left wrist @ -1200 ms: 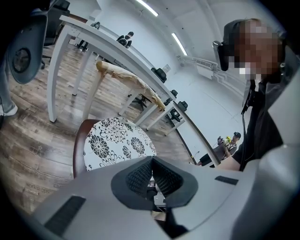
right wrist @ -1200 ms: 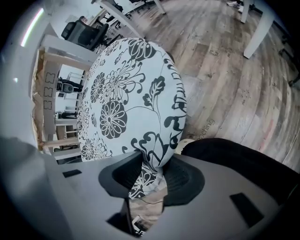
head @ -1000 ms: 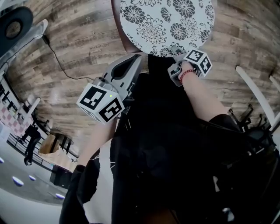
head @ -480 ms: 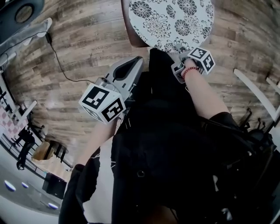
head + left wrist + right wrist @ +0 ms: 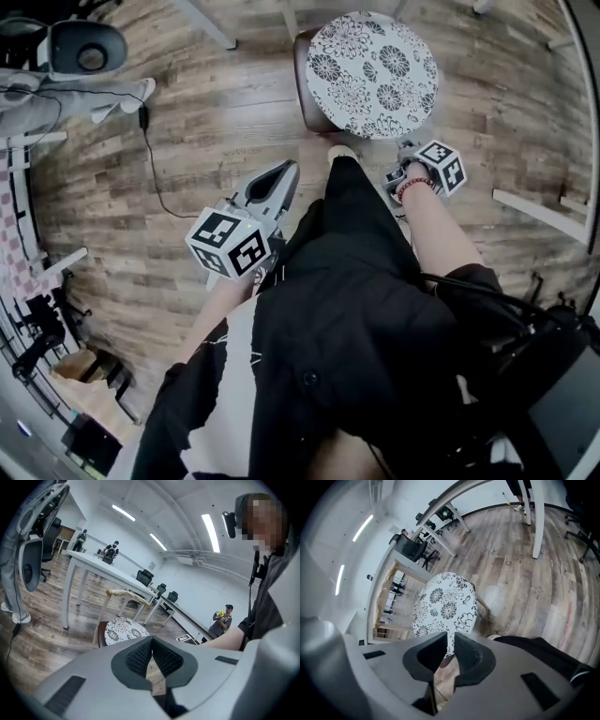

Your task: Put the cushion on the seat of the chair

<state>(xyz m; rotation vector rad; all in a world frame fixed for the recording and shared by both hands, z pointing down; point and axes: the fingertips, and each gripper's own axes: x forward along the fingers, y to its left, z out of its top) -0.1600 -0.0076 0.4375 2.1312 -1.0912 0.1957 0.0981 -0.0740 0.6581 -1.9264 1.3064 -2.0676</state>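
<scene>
One cushion [image 5: 373, 62] on chair [image 5: 302, 75], right gripper [image 5: 451, 639] raised, fingers [image 5: 467, 654] closing, empty

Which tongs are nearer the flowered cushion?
Right. The right tongs hang just short of the near edge of the cushion, their jaws just closing, empty. The left tongs are farther back, over the floor.
</scene>
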